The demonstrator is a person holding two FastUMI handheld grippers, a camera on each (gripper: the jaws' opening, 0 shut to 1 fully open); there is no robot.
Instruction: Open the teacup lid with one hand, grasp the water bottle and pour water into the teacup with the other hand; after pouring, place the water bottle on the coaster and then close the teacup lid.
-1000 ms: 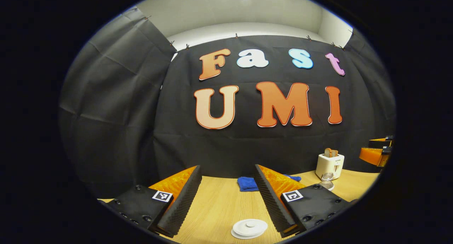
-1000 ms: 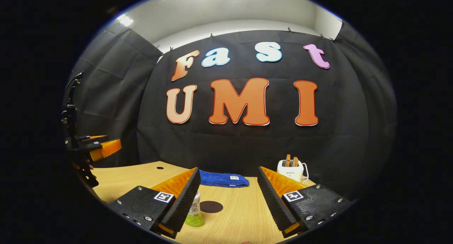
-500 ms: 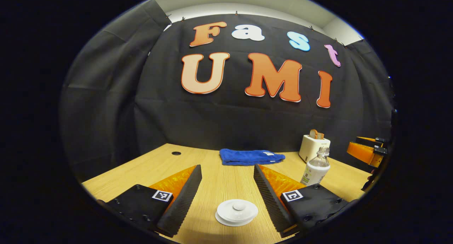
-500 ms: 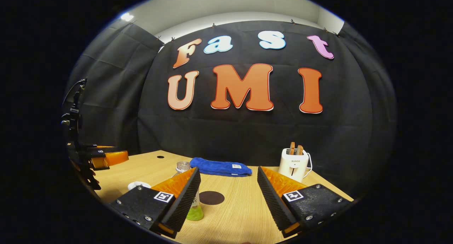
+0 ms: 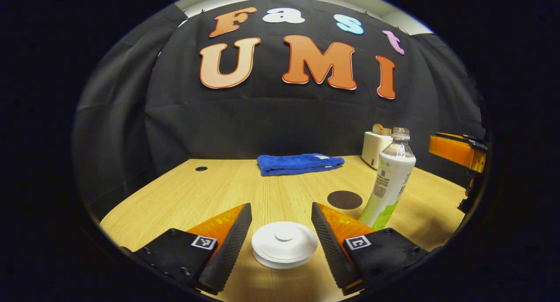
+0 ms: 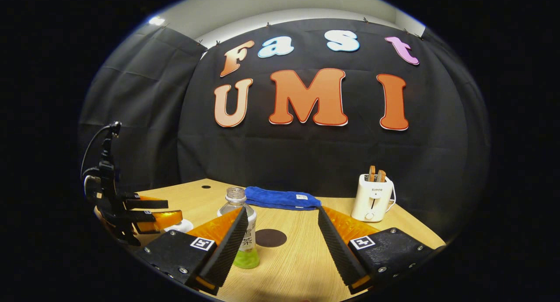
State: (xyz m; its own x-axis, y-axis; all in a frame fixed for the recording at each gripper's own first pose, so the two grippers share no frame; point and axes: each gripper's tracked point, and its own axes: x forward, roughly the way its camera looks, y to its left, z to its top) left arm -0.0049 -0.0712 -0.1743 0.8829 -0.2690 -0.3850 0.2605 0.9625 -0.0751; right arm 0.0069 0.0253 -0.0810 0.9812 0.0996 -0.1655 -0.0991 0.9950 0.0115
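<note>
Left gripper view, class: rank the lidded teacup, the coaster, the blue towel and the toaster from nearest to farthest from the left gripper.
1. Teacup: between the open fingers of the left gripper.
2. Coaster: ahead, to the right.
3. Towel: centre, near the table's back edge.
4. Toaster: far right corner, behind the bottle; only slightly beyond the towel.

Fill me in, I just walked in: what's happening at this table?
A person holds a gripper in each hand. The left gripper is open, its fingers either side of the white teacup lid, not yet gripping. The right gripper is open too, near the water bottle, which stands upright beside the dark coaster. Nothing is lifted.
</note>
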